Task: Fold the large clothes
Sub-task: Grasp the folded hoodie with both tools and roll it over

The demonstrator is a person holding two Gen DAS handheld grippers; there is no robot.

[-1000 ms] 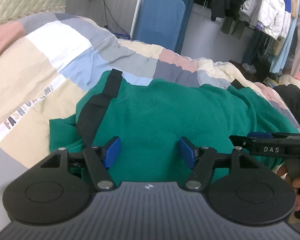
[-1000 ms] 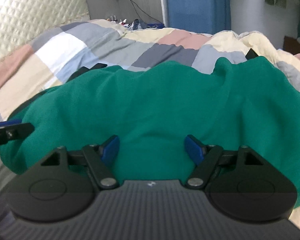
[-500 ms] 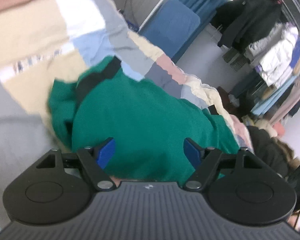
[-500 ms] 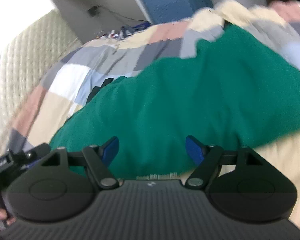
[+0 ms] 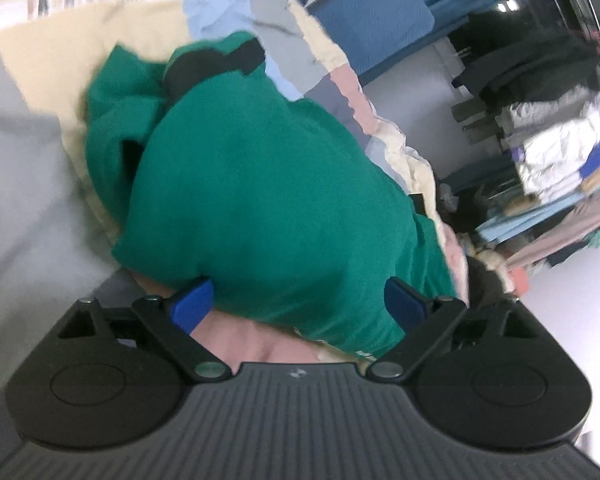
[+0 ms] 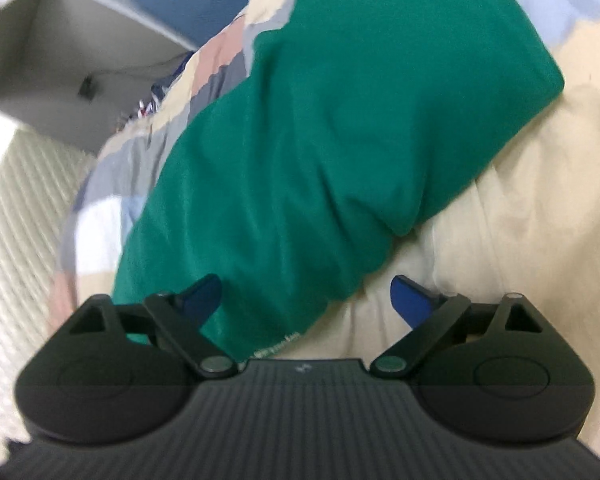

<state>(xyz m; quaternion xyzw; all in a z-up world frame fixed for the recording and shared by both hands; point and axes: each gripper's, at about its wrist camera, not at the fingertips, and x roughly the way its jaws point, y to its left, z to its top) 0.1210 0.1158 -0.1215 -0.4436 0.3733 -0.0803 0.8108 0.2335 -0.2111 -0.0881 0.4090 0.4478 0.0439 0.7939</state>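
A large green garment (image 5: 260, 184) with black trim (image 5: 216, 66) lies bunched on a patchwork quilt (image 5: 100, 36). In the left wrist view my left gripper (image 5: 300, 300) hovers over the garment's near edge, jaws opening wide, its blue pads (image 5: 192, 304) clear of the cloth. The right wrist view shows the same green garment (image 6: 320, 128) running diagonally across the bed. My right gripper (image 6: 306, 294) sits above its near hem, jaws opening, with the cloth edge between the pads (image 6: 410, 296) but not pressed. Both views are tilted and blurred.
A blue padded board (image 5: 376, 16) leans on the wall behind the bed. Hanging clothes (image 5: 556, 148) fill a rack at the right. A quilted cream headboard (image 6: 16, 208) stands at the left of the right wrist view, and the cream quilt (image 6: 520, 200) spreads right of the garment.
Both grippers have rolled, so each view now tilts. Both pairs of jaws stand wider than before. The cameras have come closer to the garment's near edge; the other gripper has left both views.
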